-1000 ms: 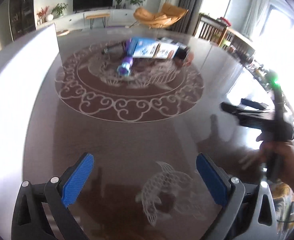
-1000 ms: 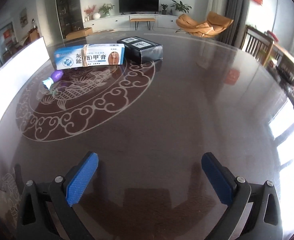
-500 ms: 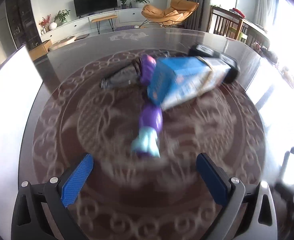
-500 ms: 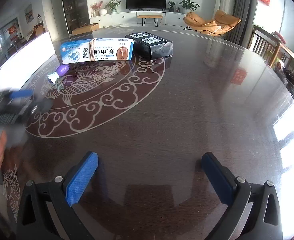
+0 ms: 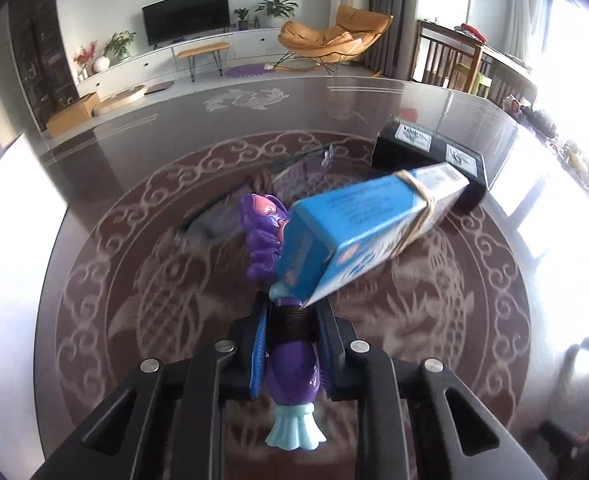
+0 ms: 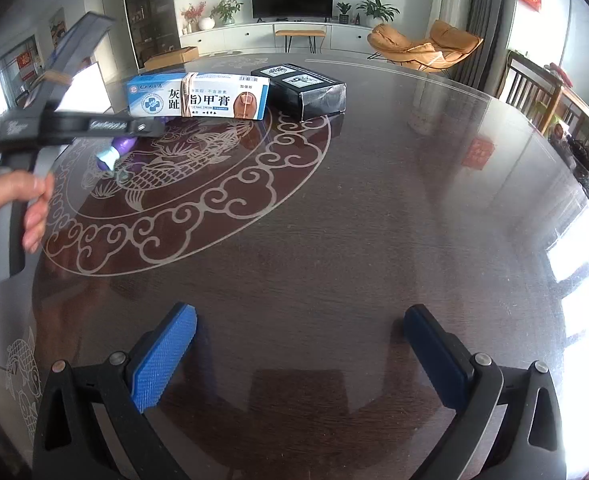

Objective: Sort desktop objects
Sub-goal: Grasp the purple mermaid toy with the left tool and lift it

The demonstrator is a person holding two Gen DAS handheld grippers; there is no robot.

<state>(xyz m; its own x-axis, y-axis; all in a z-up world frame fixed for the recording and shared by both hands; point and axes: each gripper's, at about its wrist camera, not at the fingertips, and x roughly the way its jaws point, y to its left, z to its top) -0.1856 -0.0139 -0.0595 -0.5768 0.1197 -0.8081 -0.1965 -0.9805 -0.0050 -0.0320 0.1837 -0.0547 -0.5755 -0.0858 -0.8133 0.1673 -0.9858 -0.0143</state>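
The left gripper (image 5: 290,336), a black two-finger tool with blue ribbed pads, is closing on a purple plastic toy fish with a pale turquoise tail (image 5: 290,376) on a dark, glossy round table etched with pale scroll, dragon and fish patterns (image 5: 434,344). The jaws stand narrow, and the pads press the toy's body on both sides just ahead of the tail, which fans out toward the camera. The toy lies along the gripper's line near the middle of the etched ring, its pink-topped head pointing away toward the far rim.

A long blue-and-white cardboard ointment box with a rubber band around it (image 5: 370,232) sits just to the right of the toy, its near end overlapping the toy's middle in the left wrist view; whether the two touch cannot be told. Behind the box, touching or nearly touching its far end, lies a black rectangular box with white labels on top (image 5: 430,152).

In the right wrist view, the right gripper (image 6: 298,356) hangs wide open over bare tabletop, well apart from all three items, with nothing between its blue pads. A person's hand (image 6: 2,220) at that view's left edge grasps the left tool's grey handle. A television, plants and an orange lounge chair line the room beyond.
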